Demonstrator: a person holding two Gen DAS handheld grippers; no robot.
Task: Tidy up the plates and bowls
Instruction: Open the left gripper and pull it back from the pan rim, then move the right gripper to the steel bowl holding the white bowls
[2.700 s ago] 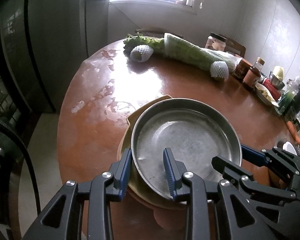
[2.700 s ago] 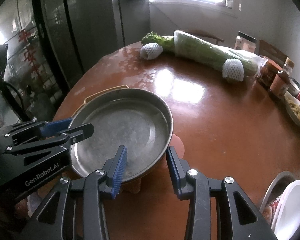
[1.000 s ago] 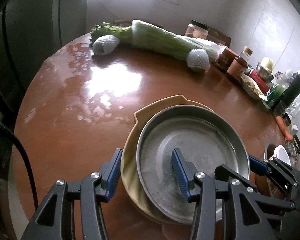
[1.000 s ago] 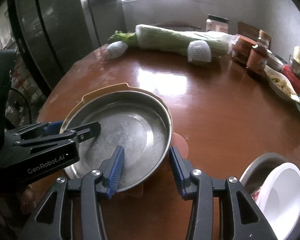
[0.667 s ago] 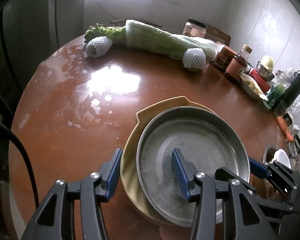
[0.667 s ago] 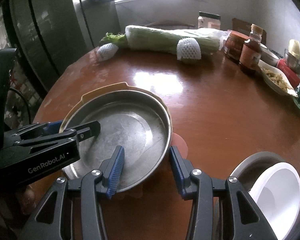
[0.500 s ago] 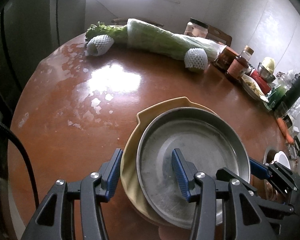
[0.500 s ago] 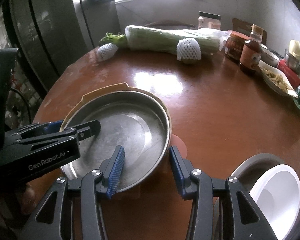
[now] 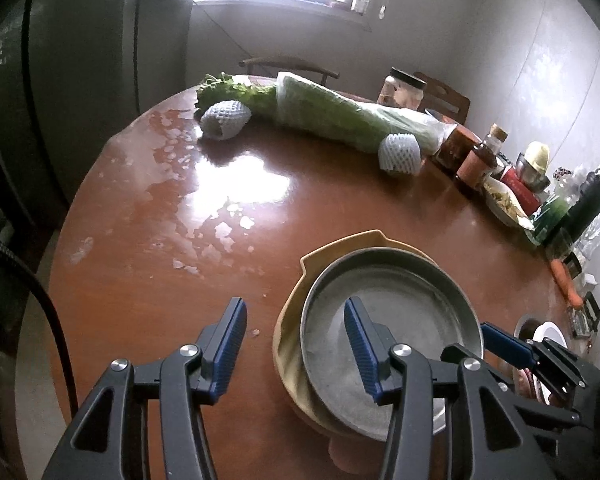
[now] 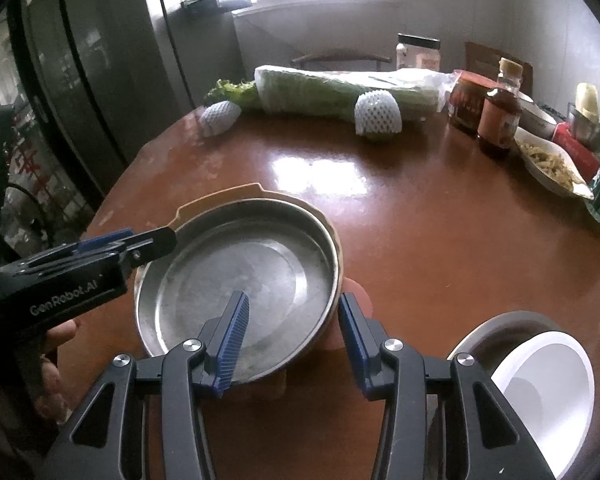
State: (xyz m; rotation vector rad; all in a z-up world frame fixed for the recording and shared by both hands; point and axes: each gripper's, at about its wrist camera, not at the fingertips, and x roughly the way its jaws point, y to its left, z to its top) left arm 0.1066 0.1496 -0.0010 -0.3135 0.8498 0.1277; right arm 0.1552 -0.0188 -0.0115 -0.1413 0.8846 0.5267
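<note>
Between the fingers of the right tool (image 10: 293,295) lies the near rim of the metal pan (image 10: 252,272): one blue pad hangs over the pan's floor, the other just outside the wall. The jaws stand apart and press on nothing. The left tool (image 9: 294,302) is likewise open, straddling the pan's opposite edge, one pad above the floor and one out over the bench (image 10: 420,220).

The pan sits nested in a yellow bowl (image 10: 220,196), and something pinkish shows from under the stack; what it is I cannot tell. To the right of the right tool, a white bowl (image 10: 540,380) rests in a grey one (image 10: 500,320).

The pan is probably thin steel: stiff, light, slick, and likely to clatter or slide on the yellow bowl. The upright wall looks the best hold, pinched inside and out, one tool on each side to keep it level.

Being round, the pan has no long axis; it lies flat, mouth up. The yellow bowl's flat lug points away from both tools.
</note>
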